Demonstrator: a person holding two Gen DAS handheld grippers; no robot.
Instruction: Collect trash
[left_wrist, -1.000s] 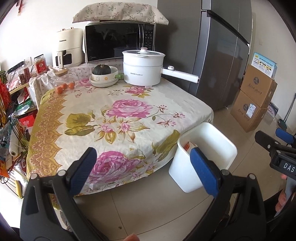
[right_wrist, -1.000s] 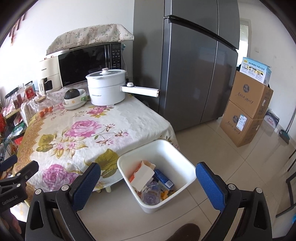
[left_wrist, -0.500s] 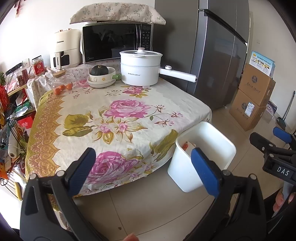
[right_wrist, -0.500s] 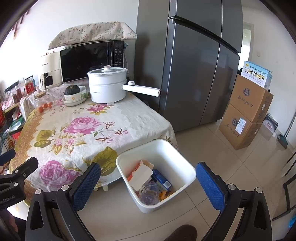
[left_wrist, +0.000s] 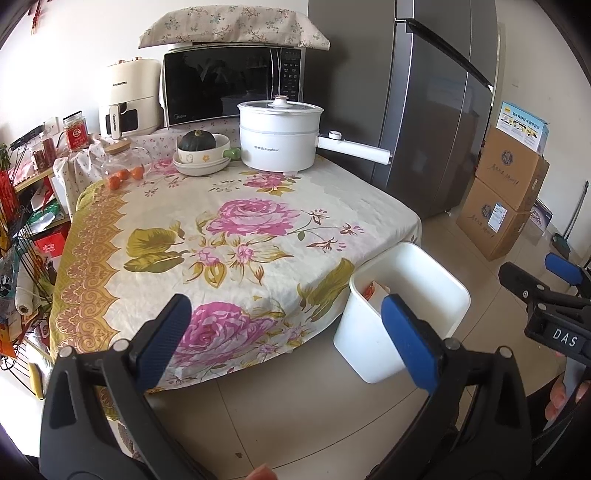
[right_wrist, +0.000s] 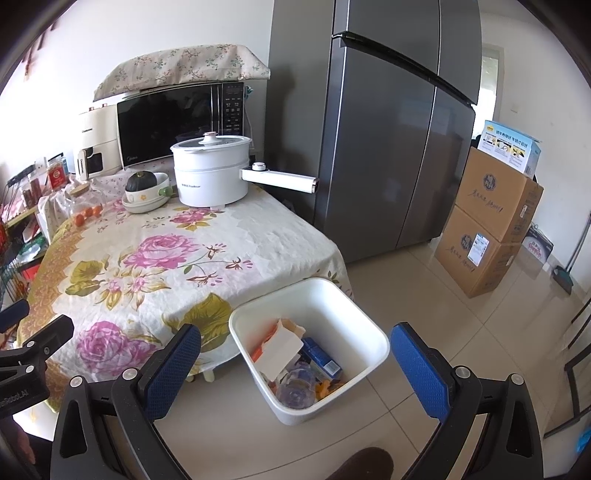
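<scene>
A white trash bin (right_wrist: 354, 321) stands on the floor at the table's near right corner; it also shows in the left wrist view (left_wrist: 373, 354). Inside it lie a white and orange carton (right_wrist: 279, 349), a blue packet (right_wrist: 319, 356) and a clear plastic cup (right_wrist: 295, 393). My left gripper (left_wrist: 286, 338) is open and empty, held over the table's front edge. My right gripper (right_wrist: 295, 367) is open and empty, held above and in front of the bin. The floral tablecloth (left_wrist: 236, 240) shows no loose trash.
At the table's back stand a white electric pot (left_wrist: 280, 134) with a long handle, a bowl with a green squash (left_wrist: 197, 142), a microwave (left_wrist: 232, 86) and an air fryer (left_wrist: 129, 98). A grey fridge (right_wrist: 388, 129) and stacked cardboard boxes (right_wrist: 487, 221) stand to the right.
Both grippers have drawn back and risen slightly, so the table and bin sit a little farther off. Both stay open and empty.
</scene>
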